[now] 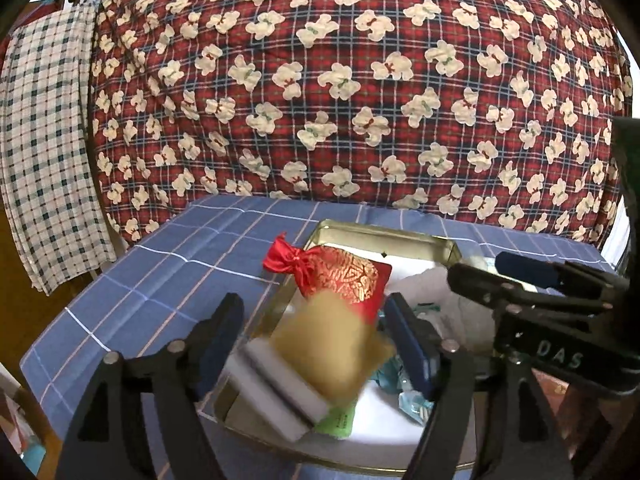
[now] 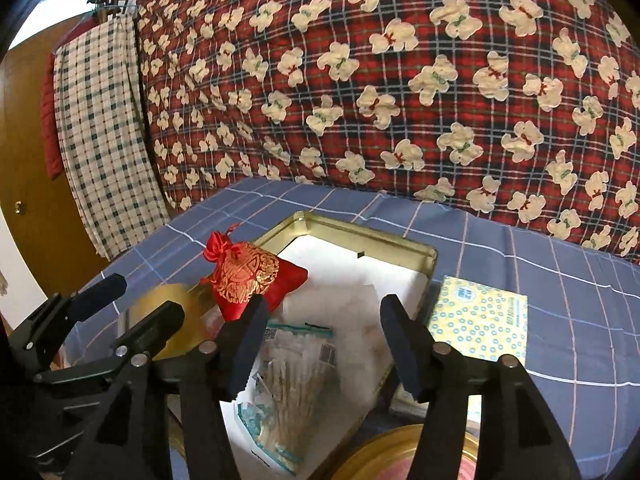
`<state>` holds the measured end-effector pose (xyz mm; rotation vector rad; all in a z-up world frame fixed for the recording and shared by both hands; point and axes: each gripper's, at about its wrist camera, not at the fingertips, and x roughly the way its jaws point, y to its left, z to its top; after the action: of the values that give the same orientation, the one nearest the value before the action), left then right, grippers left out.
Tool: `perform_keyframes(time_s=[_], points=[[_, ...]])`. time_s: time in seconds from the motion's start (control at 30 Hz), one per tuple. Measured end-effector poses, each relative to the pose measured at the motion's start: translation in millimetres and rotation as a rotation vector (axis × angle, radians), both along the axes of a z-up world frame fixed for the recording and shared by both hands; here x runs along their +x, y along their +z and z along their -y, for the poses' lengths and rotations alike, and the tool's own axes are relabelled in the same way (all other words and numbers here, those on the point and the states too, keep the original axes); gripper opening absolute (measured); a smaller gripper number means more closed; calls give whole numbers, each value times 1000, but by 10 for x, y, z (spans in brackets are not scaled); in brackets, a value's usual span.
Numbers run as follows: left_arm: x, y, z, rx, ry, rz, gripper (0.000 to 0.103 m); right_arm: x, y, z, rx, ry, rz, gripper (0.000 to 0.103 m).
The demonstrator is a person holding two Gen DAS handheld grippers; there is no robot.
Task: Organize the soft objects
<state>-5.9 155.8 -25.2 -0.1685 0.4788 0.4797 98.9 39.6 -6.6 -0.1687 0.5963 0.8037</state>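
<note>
While the gold tin (image 1: 404,236) sat open at the lower centre of the left wrist view, the left gripper (image 1: 316,332) hovered over its near-left part with a blurred tan sponge (image 1: 332,348) between its fingers. The blur suggested the sponge was moving, and I could not tell whether the pads were pressing it or had let it go; the jaws stood fairly wide. Doing this step well seemed to mean lowering the sponge flat beside the white blocks (image 1: 280,396) rather than on top of the red pouch (image 1: 340,276), which lay across the tin's far-left rim, half in and half over the edge. Keeping the fingers clear of the teal wrappers (image 1: 412,404) at the lower right of the tin would probably avoid dragging them out.

From the right wrist view, the right gripper (image 2: 324,340) was wide open and held nothing, poised above a clear packet (image 2: 296,376) lying inside the tin at the lower centre. A yellow tissue pack (image 2: 480,320) lay on the blue checked cloth (image 2: 560,280) just outside the tin's right wall, centre right of the frame, and looked like the likeliest soft item yet to be put in.
</note>
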Motion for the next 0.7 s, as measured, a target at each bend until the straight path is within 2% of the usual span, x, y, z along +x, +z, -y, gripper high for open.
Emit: perform_keyframes(time_s=[0.13,0.33,0.4,0.43,0.7], points=[[-47,60,4,2,17,19,89,-17,63,82,38,5,-2,61],[-147,190,58,32,28,52,99,-88,216,184,88,6,20,64],[-177,234,96,46,19,62,101,-127,272,222,108,12,26,73],[-189,254,117,51,14,68,101,-155,305,241,121,13,36,74],[-261,373,215,86,5,86,102,-370,511,341,145,23,121,74]])
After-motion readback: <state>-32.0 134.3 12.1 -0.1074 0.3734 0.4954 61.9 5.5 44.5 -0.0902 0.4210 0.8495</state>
